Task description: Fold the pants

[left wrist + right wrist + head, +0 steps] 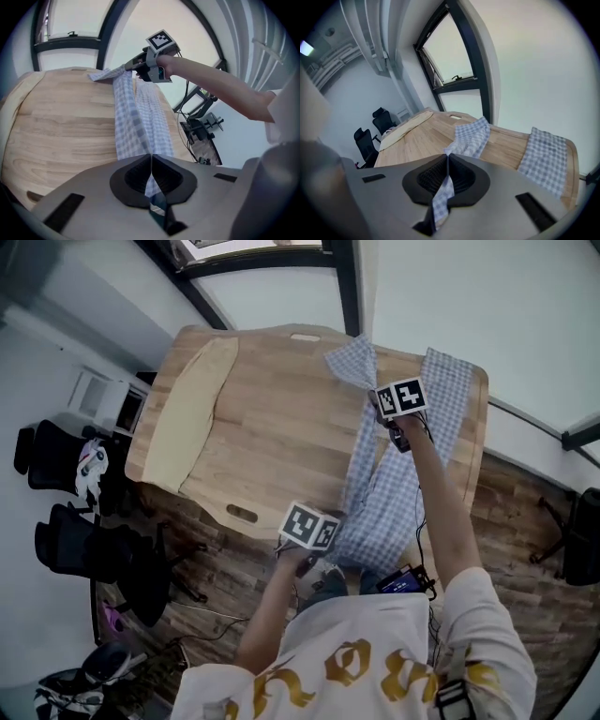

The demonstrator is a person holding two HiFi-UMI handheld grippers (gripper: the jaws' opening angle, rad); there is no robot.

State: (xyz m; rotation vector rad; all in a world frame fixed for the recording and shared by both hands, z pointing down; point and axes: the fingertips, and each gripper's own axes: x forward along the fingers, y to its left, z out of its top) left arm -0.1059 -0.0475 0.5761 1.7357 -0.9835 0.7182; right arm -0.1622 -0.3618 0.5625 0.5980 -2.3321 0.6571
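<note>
Blue-and-white checked pants [384, 493] lie along the right side of a wooden table [272, 418]. My left gripper [323, 538] is at the table's near edge, shut on one end of the pants [140, 122], with cloth pinched between its pads [151, 176]. My right gripper [380, 409] is raised over the far right part of the table, shut on the checked cloth [471, 138], a strip of which hangs from its jaws [446, 171]. In the left gripper view the right gripper [127, 67] lifts a stretched fold of fabric. Another part of the pants [546, 152] lies flat by the table's right edge.
A beige cloth [192, 413] lies along the table's left side. Black office chairs [66, 512] stand on the floor to the left. A dark window frame [347, 282] rises behind the table. A black device [403, 579] with cables hangs at the person's waist.
</note>
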